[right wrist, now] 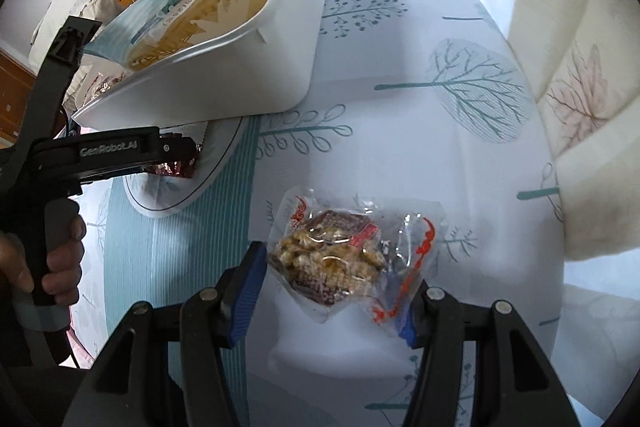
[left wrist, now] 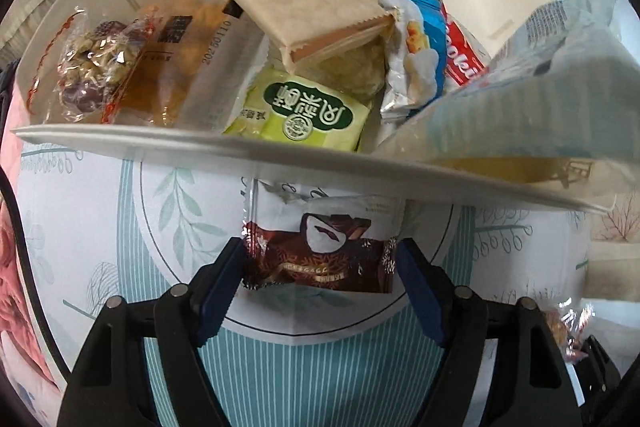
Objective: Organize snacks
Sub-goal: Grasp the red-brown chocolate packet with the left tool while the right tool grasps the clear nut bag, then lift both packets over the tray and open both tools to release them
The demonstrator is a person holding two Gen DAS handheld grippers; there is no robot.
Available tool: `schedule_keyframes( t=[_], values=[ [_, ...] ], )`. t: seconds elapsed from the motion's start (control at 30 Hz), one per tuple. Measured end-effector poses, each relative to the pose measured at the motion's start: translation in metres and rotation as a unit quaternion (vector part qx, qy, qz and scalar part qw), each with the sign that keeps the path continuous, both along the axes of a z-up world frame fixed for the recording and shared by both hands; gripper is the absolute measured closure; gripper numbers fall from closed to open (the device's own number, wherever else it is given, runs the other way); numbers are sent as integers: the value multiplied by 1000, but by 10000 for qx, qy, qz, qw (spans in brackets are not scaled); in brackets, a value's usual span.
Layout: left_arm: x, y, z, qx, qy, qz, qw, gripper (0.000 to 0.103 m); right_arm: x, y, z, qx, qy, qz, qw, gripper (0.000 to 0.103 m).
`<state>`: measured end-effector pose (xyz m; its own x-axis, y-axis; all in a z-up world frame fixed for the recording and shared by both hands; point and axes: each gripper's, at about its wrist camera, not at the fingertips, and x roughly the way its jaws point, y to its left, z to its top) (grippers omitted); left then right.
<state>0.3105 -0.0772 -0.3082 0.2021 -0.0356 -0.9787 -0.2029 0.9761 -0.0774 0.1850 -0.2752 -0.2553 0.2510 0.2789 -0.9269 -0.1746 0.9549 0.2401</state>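
Lying crosswise between left tongs (left wrist: 320, 259): chocolate packet (left wrist: 320, 253)

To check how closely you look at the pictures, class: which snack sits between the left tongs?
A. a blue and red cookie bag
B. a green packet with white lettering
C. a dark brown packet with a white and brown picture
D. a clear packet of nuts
C: the left tongs close on the dark brown packet just in front of the white bin; the clear packet of nuts sits between the right tongs.
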Motion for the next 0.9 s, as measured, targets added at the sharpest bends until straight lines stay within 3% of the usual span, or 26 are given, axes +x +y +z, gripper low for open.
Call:
schedule_keyframes(
  t=[0.2, 0.33, 0.9],
  values=[
    [-5, -9, -4, 91, -32, 141, 9999, 42, 0, -10, 3, 52, -42, -66, 10000, 46],
    [-13, -7, -1, 75, -82, 206, 9997, 57, -1, -8, 2, 69, -74, -83, 9999, 46],
    [-68, 2, 17, -288, -142, 406, 9987, 82, -14, -4, 19, 34, -348, 39, 9994, 46]
  ],
)
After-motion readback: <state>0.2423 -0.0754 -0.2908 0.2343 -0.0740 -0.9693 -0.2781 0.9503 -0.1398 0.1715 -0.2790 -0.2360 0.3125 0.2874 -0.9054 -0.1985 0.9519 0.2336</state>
